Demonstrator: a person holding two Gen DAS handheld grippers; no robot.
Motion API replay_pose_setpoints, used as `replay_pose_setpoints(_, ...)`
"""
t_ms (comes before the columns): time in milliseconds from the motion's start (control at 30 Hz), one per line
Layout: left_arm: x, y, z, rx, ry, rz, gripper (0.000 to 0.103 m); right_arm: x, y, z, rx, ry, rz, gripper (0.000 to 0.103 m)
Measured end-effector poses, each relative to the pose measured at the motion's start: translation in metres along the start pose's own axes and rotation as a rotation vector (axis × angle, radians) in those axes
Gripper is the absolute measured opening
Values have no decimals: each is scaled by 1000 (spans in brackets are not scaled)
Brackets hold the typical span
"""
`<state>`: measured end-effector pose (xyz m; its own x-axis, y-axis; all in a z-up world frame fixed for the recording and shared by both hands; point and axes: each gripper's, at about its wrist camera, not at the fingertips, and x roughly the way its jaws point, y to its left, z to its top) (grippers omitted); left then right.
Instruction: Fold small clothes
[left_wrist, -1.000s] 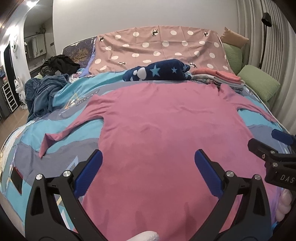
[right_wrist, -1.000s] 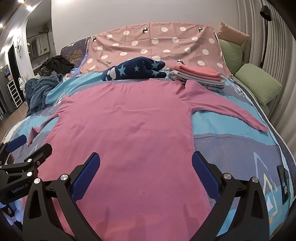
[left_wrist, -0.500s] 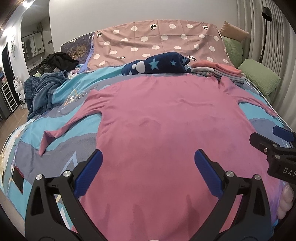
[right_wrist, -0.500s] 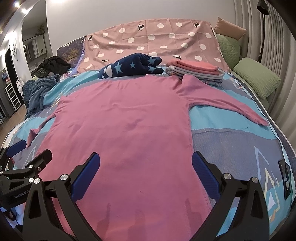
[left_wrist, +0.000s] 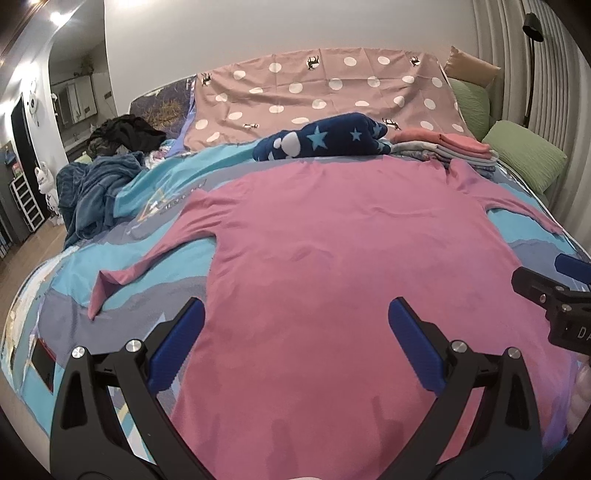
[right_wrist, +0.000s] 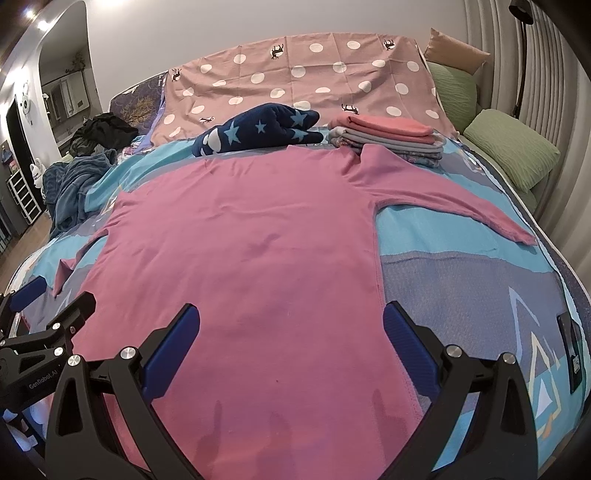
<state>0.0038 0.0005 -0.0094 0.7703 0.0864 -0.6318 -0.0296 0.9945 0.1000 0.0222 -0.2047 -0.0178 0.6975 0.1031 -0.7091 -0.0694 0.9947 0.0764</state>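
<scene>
A pink long-sleeved shirt (left_wrist: 332, 258) (right_wrist: 240, 258) lies flat on the bed, hem nearest me, both sleeves spread out sideways. My left gripper (left_wrist: 295, 317) hovers open over the lower left part of the shirt, nothing between its blue pads. My right gripper (right_wrist: 291, 317) hovers open over the lower right part, its right finger near the shirt's side seam. Each gripper shows at the edge of the other's view. The shirt's hem is hidden below the frames.
A folded pile of clothes (right_wrist: 388, 140) and a navy star-patterned bundle (right_wrist: 258, 129) sit beyond the collar. A dark blue blanket (left_wrist: 96, 188) is heaped at the left. Green pillows (right_wrist: 513, 147) line the right side. The patterned bedspread (right_wrist: 461, 280) shows around the shirt.
Both grippers have risen and drawn back a little, so more of the shirt and bed shows. Their jaws stay open and the shirt has not moved.
</scene>
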Motion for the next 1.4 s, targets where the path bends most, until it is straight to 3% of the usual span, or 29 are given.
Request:
replay_pose_setpoints(333, 6, -1, -1, 13, 51, -79, 101, 1, 0, 1, -2, 0, -2, 100)
replay_pose_setpoints(1400, 15, 26, -3, -56, 48, -106, 101, 9, 26, 8, -41, 43, -37, 100)
